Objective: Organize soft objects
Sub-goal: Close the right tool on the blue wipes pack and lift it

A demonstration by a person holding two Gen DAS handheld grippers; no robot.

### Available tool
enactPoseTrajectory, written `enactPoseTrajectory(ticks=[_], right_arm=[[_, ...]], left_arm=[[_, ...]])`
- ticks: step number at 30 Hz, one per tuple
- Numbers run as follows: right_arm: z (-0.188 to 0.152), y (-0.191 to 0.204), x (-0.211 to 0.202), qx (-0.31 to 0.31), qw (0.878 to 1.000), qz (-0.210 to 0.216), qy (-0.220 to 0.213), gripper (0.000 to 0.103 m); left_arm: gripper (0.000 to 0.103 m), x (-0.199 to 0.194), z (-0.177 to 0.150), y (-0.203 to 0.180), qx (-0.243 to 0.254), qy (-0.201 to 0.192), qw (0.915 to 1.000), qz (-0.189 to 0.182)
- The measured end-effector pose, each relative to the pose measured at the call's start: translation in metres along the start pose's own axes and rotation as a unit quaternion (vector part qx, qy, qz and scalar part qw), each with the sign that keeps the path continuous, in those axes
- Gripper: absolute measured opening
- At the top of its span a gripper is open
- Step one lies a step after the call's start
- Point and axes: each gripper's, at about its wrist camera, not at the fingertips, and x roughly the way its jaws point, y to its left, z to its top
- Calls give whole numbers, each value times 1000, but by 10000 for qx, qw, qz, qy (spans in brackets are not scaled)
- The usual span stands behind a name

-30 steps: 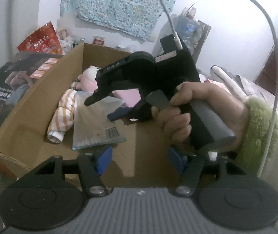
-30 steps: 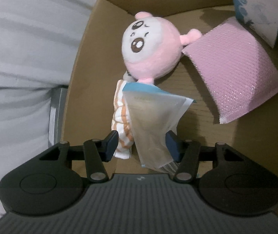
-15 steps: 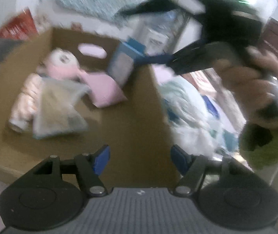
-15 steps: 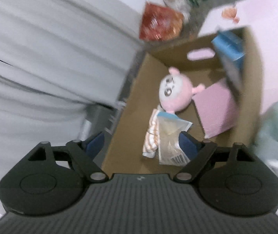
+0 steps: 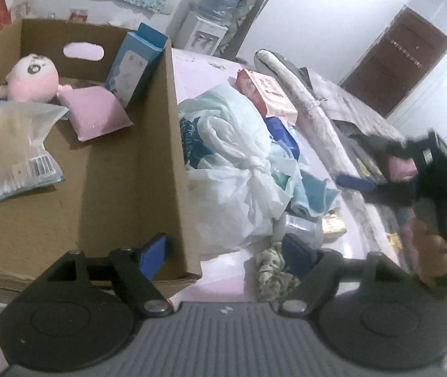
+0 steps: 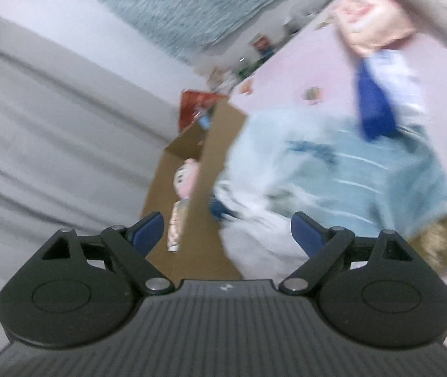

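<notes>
Your left gripper (image 5: 228, 256) stands released, jaws just widened, nothing between; your right gripper (image 6: 228, 231) likewise, empty; the scrunchie (image 5: 273, 271) lies just beside the box (image 5: 176, 144), light, limp, squashy; pinch its bunched middle.

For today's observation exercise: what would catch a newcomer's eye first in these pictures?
Probably the open brown cardboard box on the left, holding a round pink plush doll at its far end and a flat pink bubble mailer beside it. To the box's right, on the pink surface, sits a knotted white plastic bag amid a jumble.
</notes>
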Motion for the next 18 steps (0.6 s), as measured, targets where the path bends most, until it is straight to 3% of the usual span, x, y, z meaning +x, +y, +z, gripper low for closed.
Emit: enactPoseTrajectory(ticks=[12,18], right_arm=[[-35,-65,-51,613,9951,-392,-670,89],[-29,-73,-58,544,9932,-571,-858,89]], left_arm=[[85,-1,-4,-27,412,46,9991,27],[93,-10,-8,-39,624,-282,9973,274]])
